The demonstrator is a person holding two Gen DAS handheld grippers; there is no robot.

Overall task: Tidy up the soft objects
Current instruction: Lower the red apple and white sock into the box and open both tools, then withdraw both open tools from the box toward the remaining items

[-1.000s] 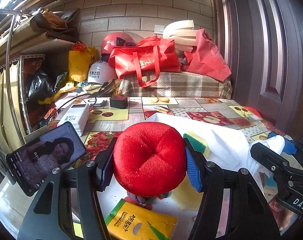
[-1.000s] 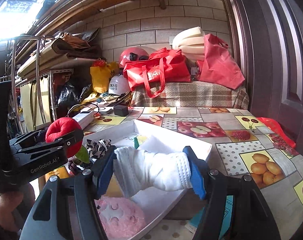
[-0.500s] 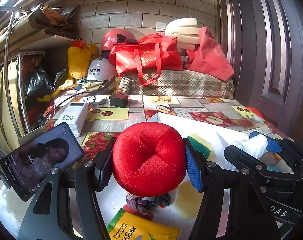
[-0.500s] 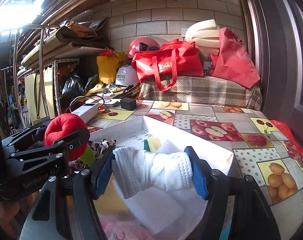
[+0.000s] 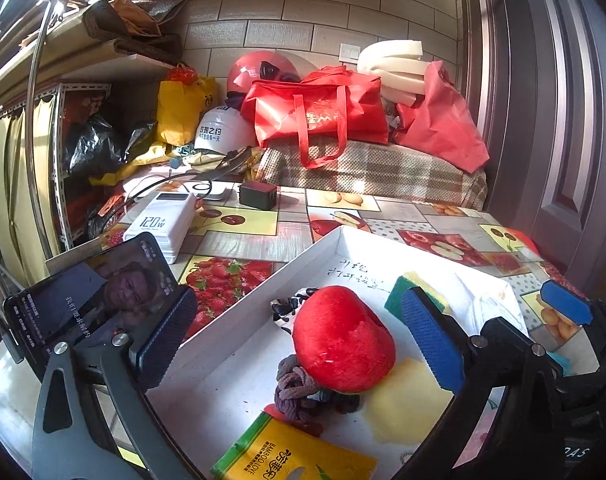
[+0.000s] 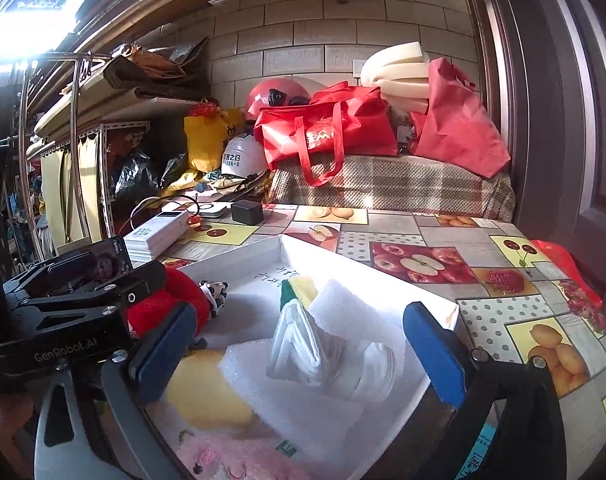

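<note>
Red plush [image 5: 343,344] and white sock [image 6: 323,348], both lying released in the white tray [image 5: 239,344] on the desk; fingers of both grippers spread wide, best lifted straight up to avoid snagging.

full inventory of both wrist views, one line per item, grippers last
red plush apple: 1, red, in white box
white box: 1, on fruit-print tablecloth
white sock: 1, in box on foam sheet
scrub sponge: 1, green-yellow, box far side
tissue pack: 1, yellow, box near end
power bank: 1, white, left of box
phone: 1, black, propped left
left gripper: jaws open
right gripper: jaws open
</note>
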